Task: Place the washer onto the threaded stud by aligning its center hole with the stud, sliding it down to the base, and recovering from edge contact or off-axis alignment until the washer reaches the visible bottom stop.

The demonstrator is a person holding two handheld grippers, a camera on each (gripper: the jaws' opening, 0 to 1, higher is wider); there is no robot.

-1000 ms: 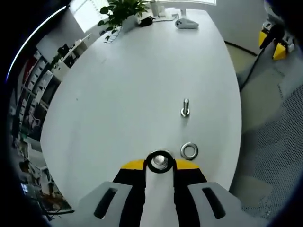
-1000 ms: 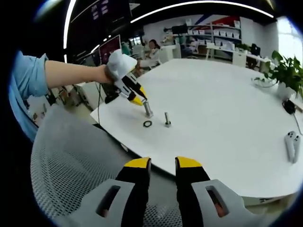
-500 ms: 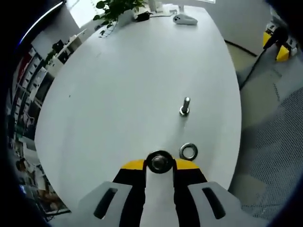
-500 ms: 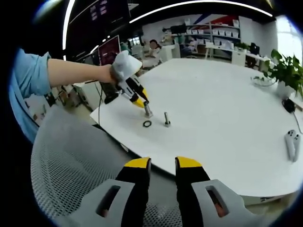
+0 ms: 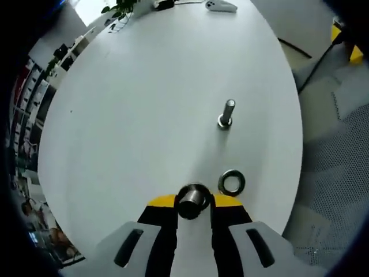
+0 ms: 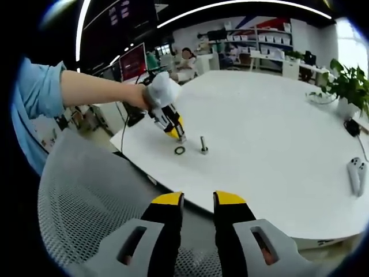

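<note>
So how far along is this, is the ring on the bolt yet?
Not yet. The small metal ring washer lies flat on the white round table, apart from the upright threaded steel stud. The left gripper has its fingers closed on a second steel bolt. Picking up, aligning and sliding down remain.

One washer lies on one white table. Two studs are there: one standing free, one between the left jaws. One controller and one plant sit far off.
</note>
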